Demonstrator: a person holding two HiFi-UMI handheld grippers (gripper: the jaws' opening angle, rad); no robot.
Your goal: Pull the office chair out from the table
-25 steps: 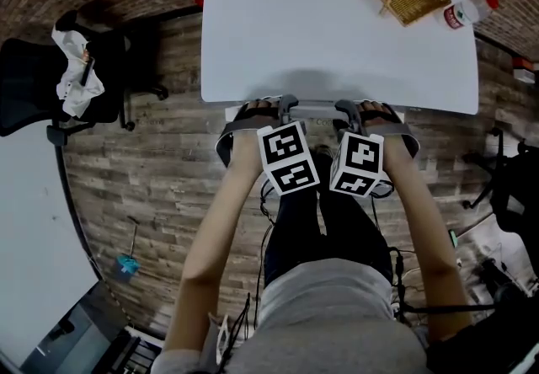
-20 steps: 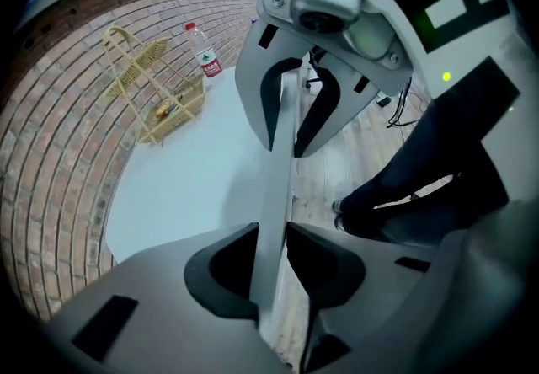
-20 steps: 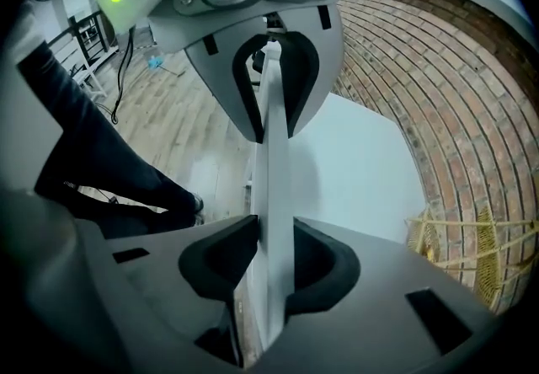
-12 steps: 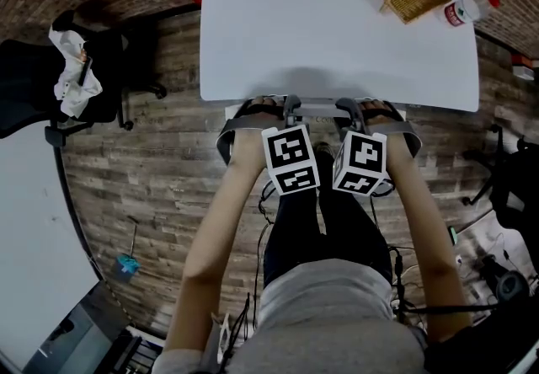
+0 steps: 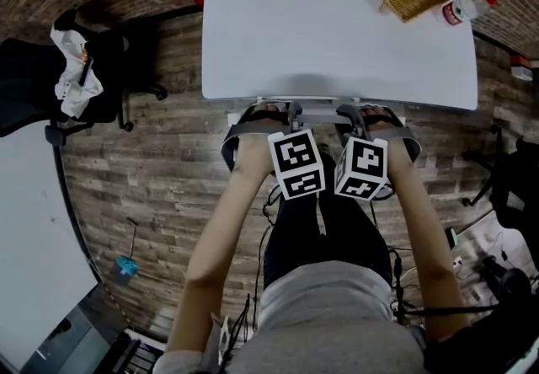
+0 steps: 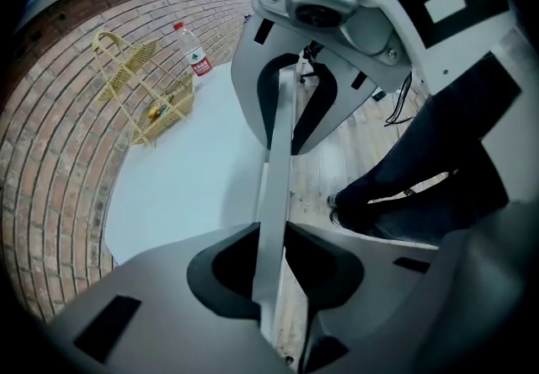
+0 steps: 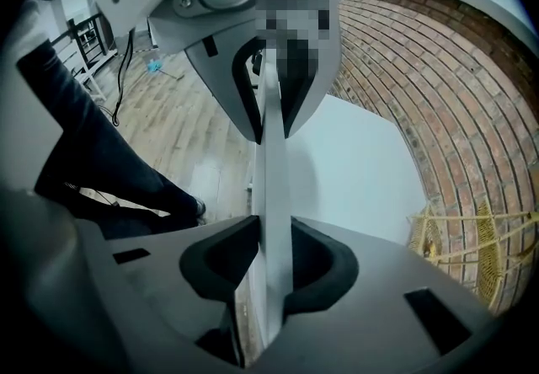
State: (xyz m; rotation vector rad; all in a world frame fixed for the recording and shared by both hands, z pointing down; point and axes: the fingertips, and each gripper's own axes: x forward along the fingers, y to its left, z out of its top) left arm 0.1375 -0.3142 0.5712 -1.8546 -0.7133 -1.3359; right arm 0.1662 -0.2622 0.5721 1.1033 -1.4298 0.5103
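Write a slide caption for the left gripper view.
Left gripper, jaws having just closed, clamped on the office chair's thin pale-grey back rail beside the white tabletop.

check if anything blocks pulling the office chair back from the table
The left tool and right tool have just been closing on the chair back, with nothing else between. Behind it, only the person's own legs stand in the pull path.
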